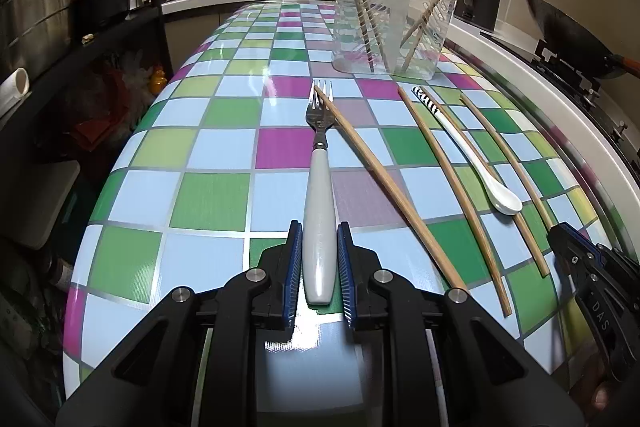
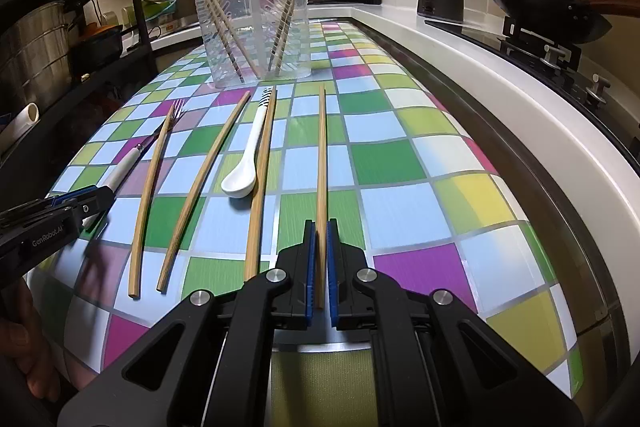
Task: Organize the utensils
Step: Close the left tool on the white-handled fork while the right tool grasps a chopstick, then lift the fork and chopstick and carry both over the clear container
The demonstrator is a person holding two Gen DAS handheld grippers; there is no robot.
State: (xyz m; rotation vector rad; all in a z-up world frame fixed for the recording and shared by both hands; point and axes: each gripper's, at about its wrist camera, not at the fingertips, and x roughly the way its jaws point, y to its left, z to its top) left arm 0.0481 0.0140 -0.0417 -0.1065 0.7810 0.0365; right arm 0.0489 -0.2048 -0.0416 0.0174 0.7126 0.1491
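Pickup step: my left claw grips the fork, right claw clenches a chopstick; next, lifting both into the clear holder.

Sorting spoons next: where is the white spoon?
In the right wrist view the white spoon lies on the table between two loose chopsticks, left of the right gripper.

Desk: checkered blue, green, purple, yellow. Fork: white handle. Spoon: white, black-striped handle end. Chopsticks: tan wood. Fingers: blue pads.
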